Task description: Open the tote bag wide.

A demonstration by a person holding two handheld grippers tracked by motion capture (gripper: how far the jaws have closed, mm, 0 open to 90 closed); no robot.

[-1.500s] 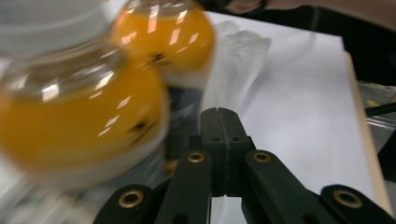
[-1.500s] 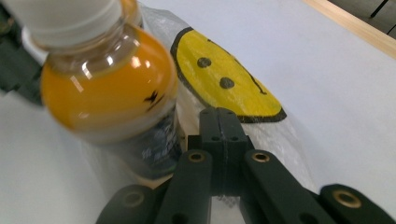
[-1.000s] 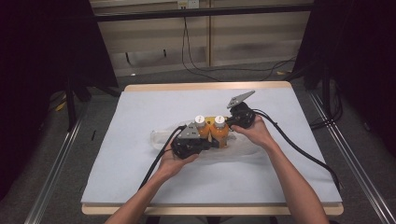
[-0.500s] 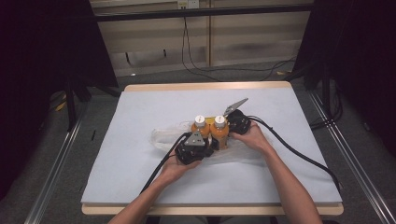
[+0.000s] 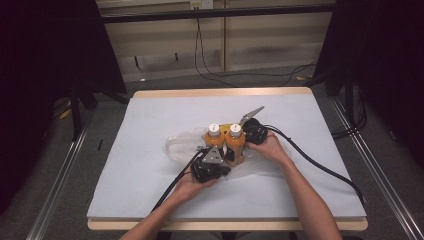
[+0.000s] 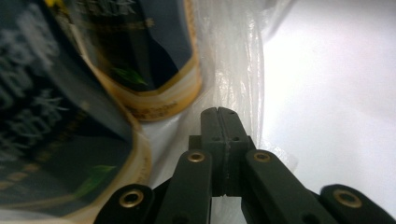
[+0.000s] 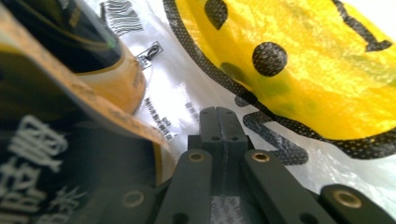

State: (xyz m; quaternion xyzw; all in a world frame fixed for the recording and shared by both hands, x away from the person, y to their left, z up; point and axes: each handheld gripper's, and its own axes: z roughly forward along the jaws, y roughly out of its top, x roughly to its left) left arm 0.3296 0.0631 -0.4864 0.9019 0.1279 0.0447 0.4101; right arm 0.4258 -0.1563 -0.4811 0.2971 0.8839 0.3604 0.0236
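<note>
Here, on the white-covered worktop (image 5: 150, 120), a person works two hand-held tools around a clear plastic bag (image 5: 177, 145) lying near the middle. At left, the left claw (image 6: 218, 112) sits at the bag's near side, its jaws pressed flat together; whether a fold of the film is pinched between them cannot be told. Two orange bottles (image 5: 225, 142) with white caps stand upright side by side, touching, between the two tools. At right, the right claw (image 7: 218, 111) rests against the bag's printed yellow smiley face (image 7: 299, 60), jaws likewise fully closed, with a dark-labelled bottle just beside it.
</note>
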